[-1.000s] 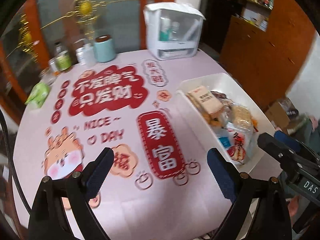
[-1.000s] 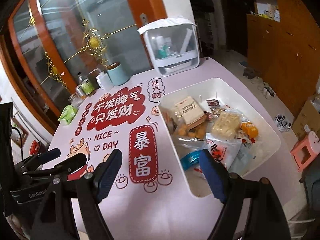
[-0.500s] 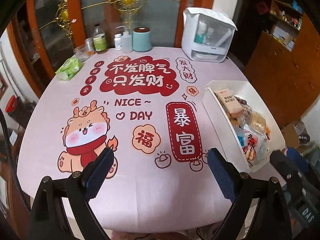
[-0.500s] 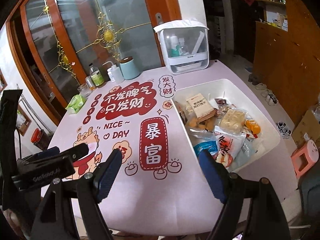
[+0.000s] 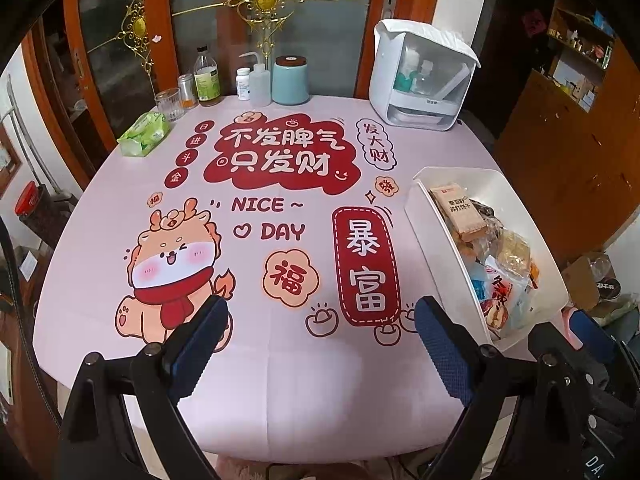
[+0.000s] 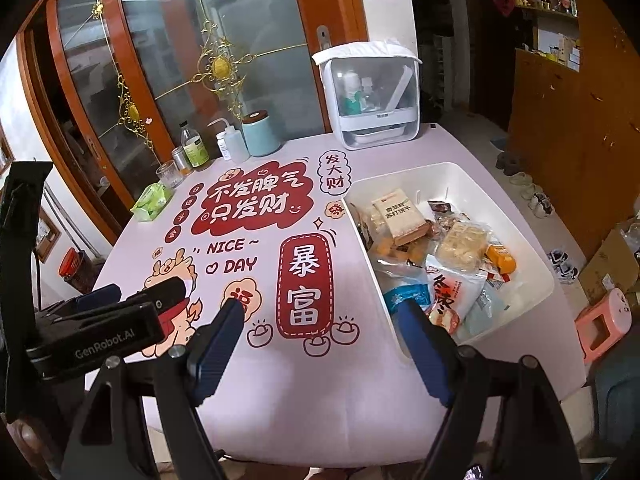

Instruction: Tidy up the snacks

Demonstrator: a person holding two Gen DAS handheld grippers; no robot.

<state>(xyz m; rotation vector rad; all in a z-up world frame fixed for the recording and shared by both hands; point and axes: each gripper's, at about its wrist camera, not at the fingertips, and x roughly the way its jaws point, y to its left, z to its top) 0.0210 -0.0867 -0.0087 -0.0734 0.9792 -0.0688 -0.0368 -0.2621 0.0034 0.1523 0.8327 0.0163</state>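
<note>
Left gripper (image 5: 320,338): hung above the near table edge, fingers wide apart, nothing between them.
Right gripper (image 6: 320,342): hung just right of the left one, also spread wide and empty, its right finger (image 6: 426,350) near the bin's near-left corner.
Bin (image 6: 532,248): sat on the right side of the table (image 5: 256,364), white, open-topped.
Snacks: lay heaped inside the bin, none seen out on the table; cracker pack (image 6: 400,214) on top at the far end, red-lettered bag (image 6: 454,288) at the near end, orange packet (image 6: 500,260) towards the right wall.
Stage: fitted either a bin due for sorting or one already filled; not settled by this view.
Risk, pile: overlapped and loose, so a pinch on one pack might have dragged a neighbour up or over the rim.
Risk, bags: thin and air-filled by the look, so a hard squeeze might have crushed contents, and a light one might have let the film slip.
Risk, bin: light-looking and close to the table's right edge, so a sideways knock from a finger might have shoved it outward.
Risk, grippers: held close together, so a joint reach toward the bin might have ended in a clash.
</note>
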